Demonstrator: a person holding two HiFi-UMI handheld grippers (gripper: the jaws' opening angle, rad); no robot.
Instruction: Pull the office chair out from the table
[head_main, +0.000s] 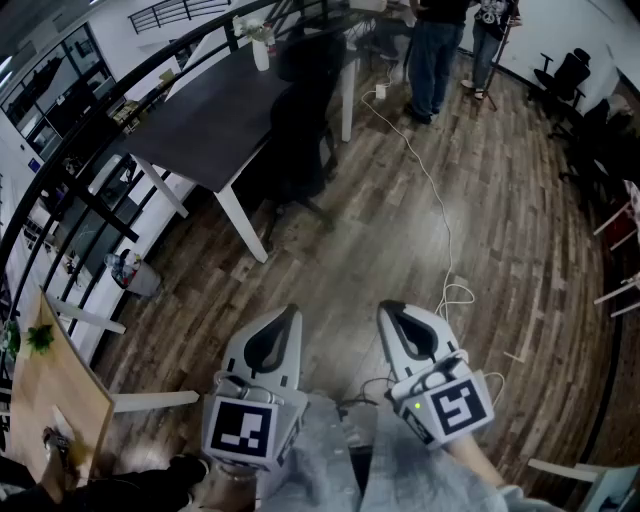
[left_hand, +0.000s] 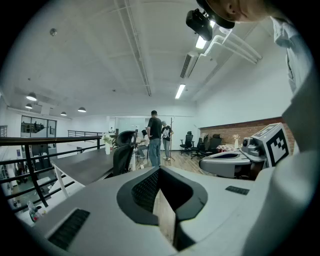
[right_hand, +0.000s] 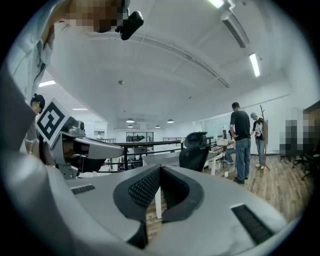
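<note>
Much open floor (head_main: 500, 200) beside office chair (head_main: 300, 130).

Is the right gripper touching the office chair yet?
Apart. Head view shows open floor between the right gripper and the office chair at the table.

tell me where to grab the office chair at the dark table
Probably take the office chair by the top of its backrest, from the open floor side: it is pushed in at the table, with its upright back facing out.
</note>
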